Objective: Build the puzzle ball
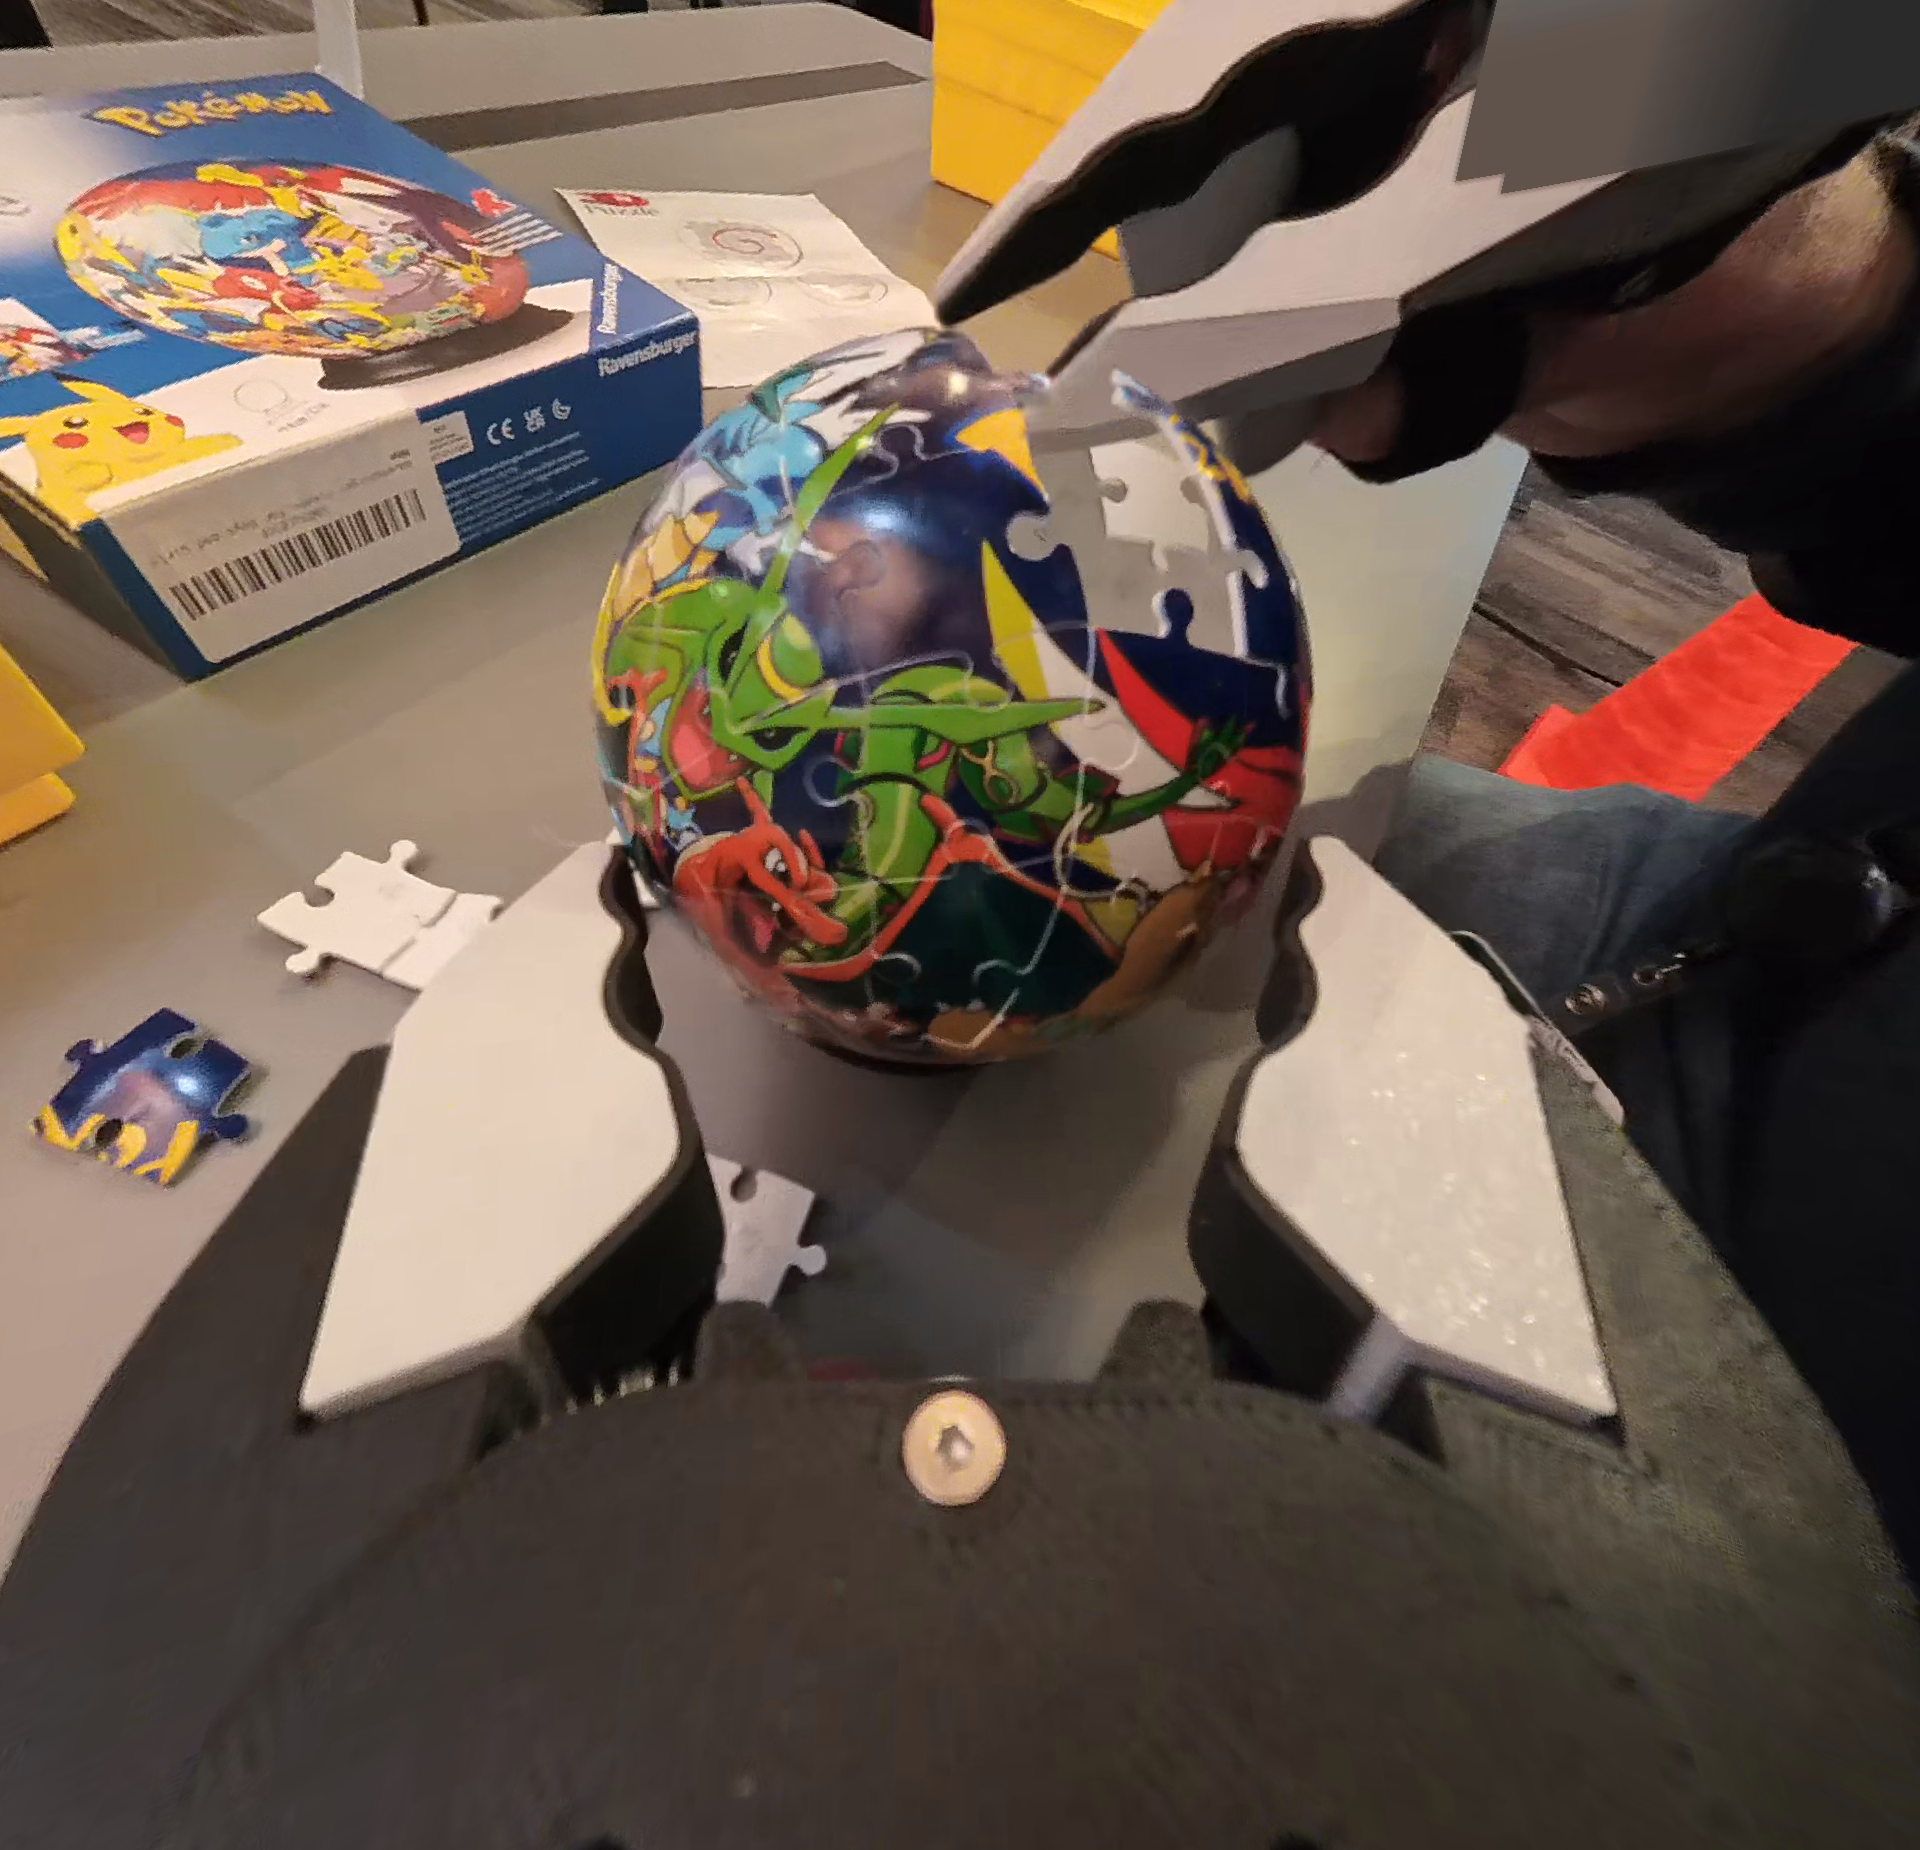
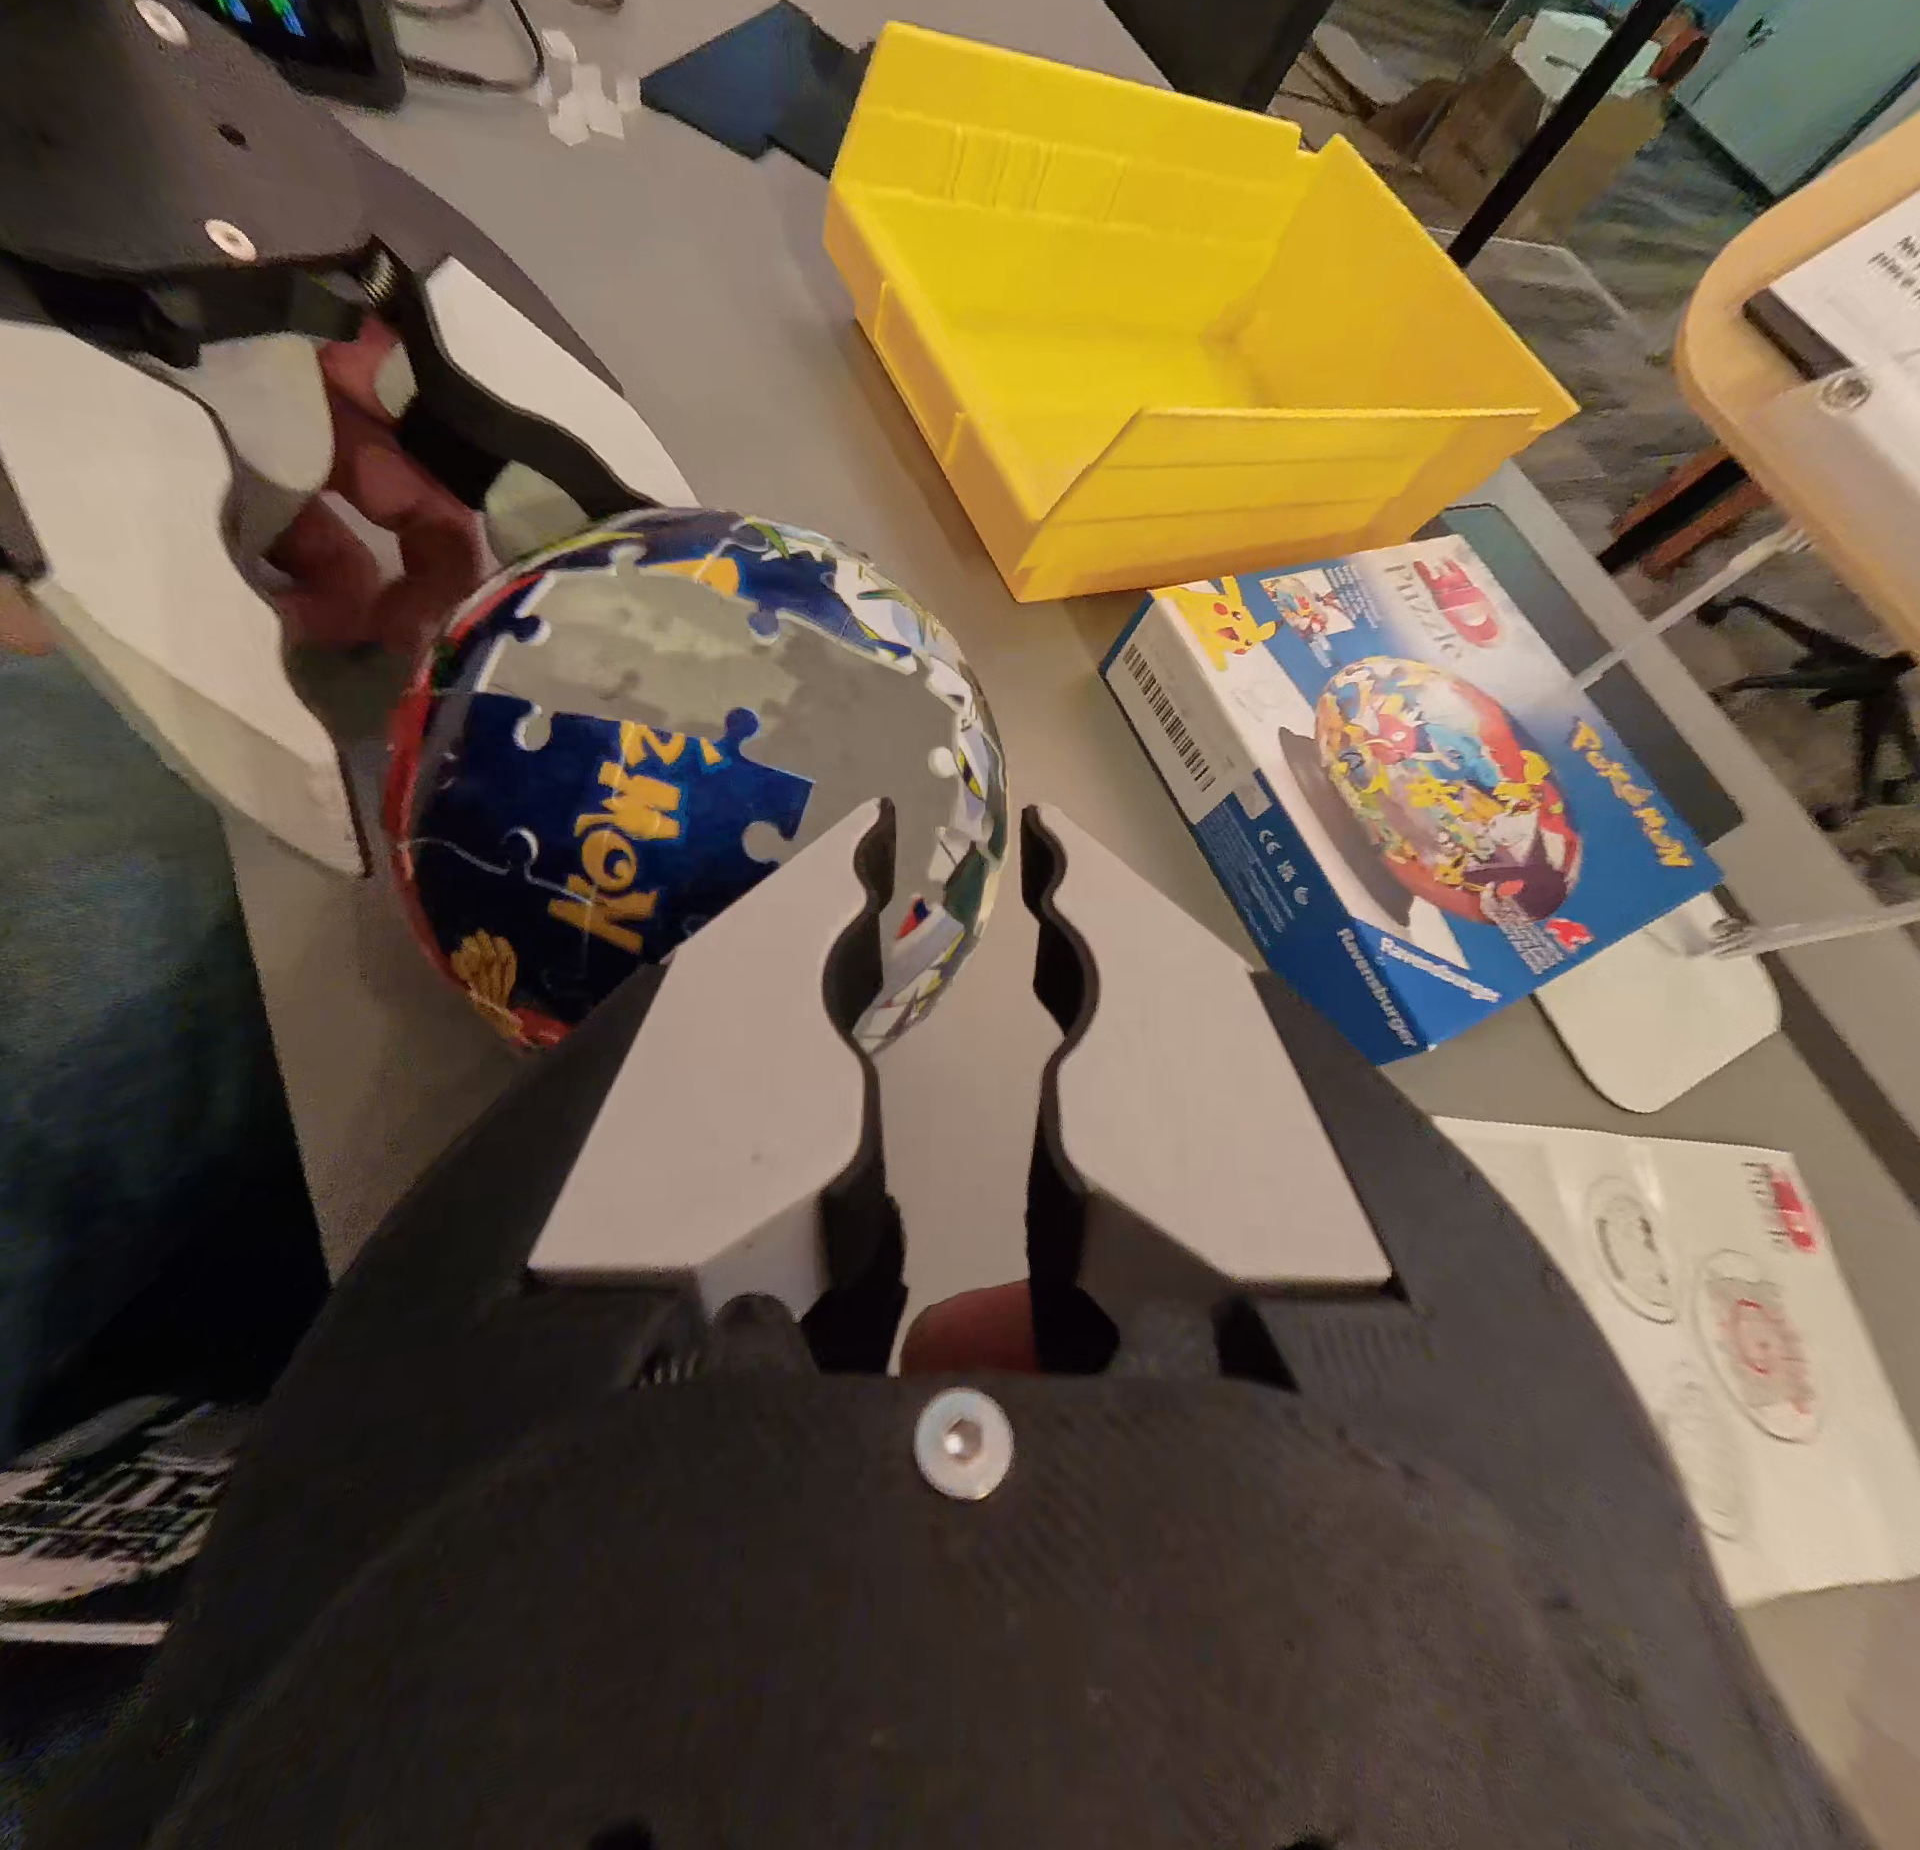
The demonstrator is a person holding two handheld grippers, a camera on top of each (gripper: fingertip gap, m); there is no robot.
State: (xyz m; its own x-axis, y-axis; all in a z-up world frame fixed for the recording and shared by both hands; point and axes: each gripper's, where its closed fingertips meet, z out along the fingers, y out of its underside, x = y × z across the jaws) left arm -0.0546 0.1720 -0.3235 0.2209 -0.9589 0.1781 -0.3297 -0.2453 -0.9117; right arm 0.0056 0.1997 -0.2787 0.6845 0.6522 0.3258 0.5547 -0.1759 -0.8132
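The colourful puzzle ball [image 1: 945,699] stands on the grey table [image 1: 468,720]. A grey hole [image 1: 1132,543] of missing pieces is near its top; it also shows in the right wrist view [image 2: 707,678]. My left gripper [image 1: 961,865] is wide open, its tips on either side of the ball's lower part, and its fingers [image 2: 208,574] show beside the ball. My right gripper [image 2: 956,813] has a narrow gap with nothing in it; its tips [image 1: 997,346] are at the top of the ball, at the hole's edge. A loose blue piece [image 1: 145,1094] and white face-down pieces [image 1: 384,912] lie at the left.
The blue puzzle box [image 1: 312,346] lies behind the ball on the left, with an instruction sheet [image 1: 748,262] next to it. A yellow bin [image 2: 1143,346] stands at the back. Another face-down piece [image 1: 764,1239] lies between my left fingers. A person's leg [image 1: 1538,865] is at the right table edge. About 9 cm separates my left fingertips from my right. The loose blue piece [image 1: 145,1094] lies some 11 cm from my left tips, 20 cm from my right tips.
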